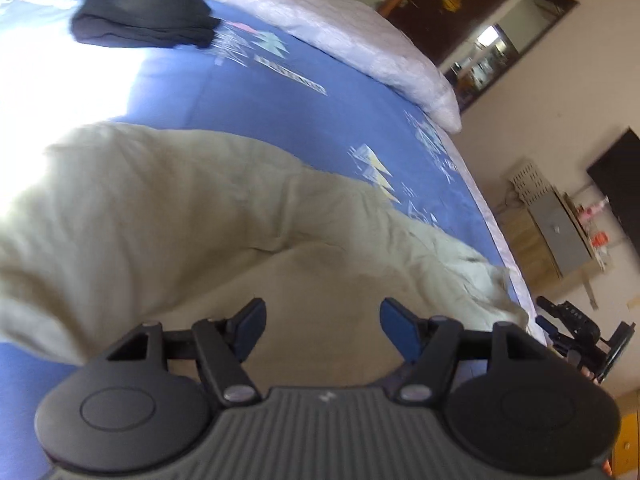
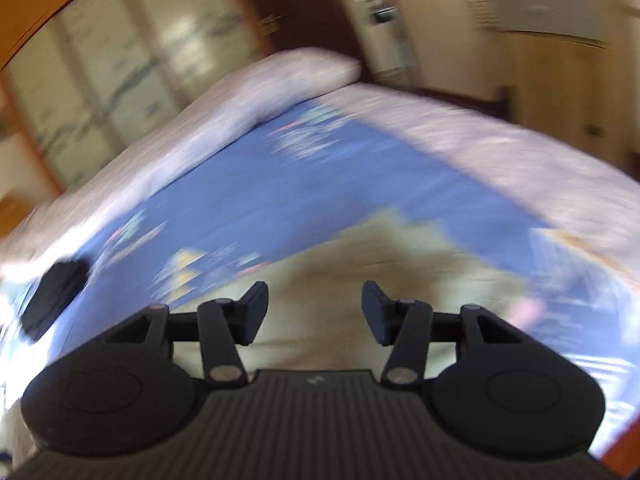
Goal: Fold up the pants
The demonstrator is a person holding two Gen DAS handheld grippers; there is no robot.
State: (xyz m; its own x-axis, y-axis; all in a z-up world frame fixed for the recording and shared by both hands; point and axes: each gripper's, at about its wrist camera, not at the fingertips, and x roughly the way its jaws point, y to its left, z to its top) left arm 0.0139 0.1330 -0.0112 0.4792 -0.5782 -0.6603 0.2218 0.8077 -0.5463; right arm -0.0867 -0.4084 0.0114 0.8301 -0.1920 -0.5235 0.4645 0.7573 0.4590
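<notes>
Light beige pants (image 1: 208,216) lie spread and creased on a blue patterned bedsheet (image 1: 256,104). My left gripper (image 1: 323,322) is open and empty, just above the pants fabric. The other gripper shows at the right edge of the left wrist view (image 1: 576,326), off the bed's side. In the blurred right wrist view the pants (image 2: 360,272) lie below my right gripper (image 2: 315,307), which is open and empty above them.
A folded black garment (image 1: 144,14) lies on the far part of the bed; it also shows in the right wrist view (image 2: 54,296). A white quilt (image 1: 344,28) lies along the far side. A cabinet with boxes (image 1: 556,232) stands beside the bed.
</notes>
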